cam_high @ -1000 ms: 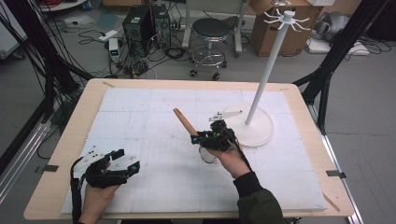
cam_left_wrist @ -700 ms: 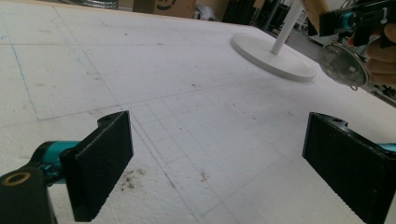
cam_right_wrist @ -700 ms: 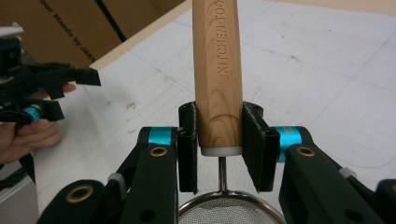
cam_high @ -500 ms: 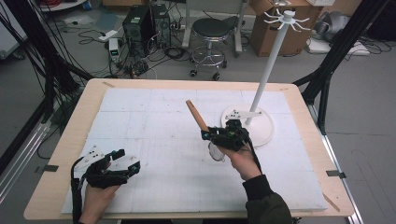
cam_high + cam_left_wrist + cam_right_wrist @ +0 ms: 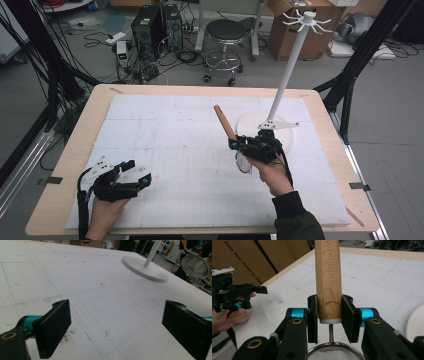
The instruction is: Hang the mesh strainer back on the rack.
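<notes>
I hold the right gripper [image 5: 240, 145] clamped on the wooden handle [image 5: 328, 277] of a small mesh strainer [image 5: 243, 162]. The handle points up and away from me, and the mesh bowl hangs below the jaws, above the white foam mat [image 5: 165, 150]. Over the last second I have carried the strainer rightward, so it is now just in front of the round base [image 5: 290, 131] of the white hanger stand [image 5: 292, 60]. The handle has also tipped more upright. I judge this to be a transport phase toward the stand, possibly to hang the strainer on its top prongs [image 5: 306, 17]. The left gripper [image 5: 134, 175] has stayed low near the near-left corner, jaws spread wide and empty.
</notes>
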Available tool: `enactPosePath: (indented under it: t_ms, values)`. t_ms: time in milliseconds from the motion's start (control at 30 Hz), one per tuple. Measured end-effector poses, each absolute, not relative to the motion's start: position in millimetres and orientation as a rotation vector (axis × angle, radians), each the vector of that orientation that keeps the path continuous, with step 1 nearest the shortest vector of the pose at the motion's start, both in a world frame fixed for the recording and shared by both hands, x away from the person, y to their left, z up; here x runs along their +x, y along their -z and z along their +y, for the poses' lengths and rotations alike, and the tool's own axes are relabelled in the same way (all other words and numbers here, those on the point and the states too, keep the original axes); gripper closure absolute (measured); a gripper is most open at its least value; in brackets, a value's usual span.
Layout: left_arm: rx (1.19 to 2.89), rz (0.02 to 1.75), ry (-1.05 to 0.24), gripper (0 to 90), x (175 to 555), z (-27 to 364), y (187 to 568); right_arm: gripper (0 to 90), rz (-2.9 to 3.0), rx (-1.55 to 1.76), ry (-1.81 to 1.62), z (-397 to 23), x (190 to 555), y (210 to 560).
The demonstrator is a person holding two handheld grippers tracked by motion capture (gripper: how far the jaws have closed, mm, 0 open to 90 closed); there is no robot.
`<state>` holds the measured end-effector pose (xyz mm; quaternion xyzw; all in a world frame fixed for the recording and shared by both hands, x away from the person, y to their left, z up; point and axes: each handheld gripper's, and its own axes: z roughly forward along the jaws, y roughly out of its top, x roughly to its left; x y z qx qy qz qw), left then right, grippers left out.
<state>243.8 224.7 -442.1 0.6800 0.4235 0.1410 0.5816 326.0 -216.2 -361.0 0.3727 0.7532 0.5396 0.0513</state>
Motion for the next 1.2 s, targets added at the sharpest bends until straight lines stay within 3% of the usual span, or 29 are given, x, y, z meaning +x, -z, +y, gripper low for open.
enactPosePath:
  t_ms: [1200]
  values:
    - [1.595, 0.99, -0.322, 9.3, 244, 222, 443, 69.0, 2.129, 1.153, -1.72, -277, 313, 329]
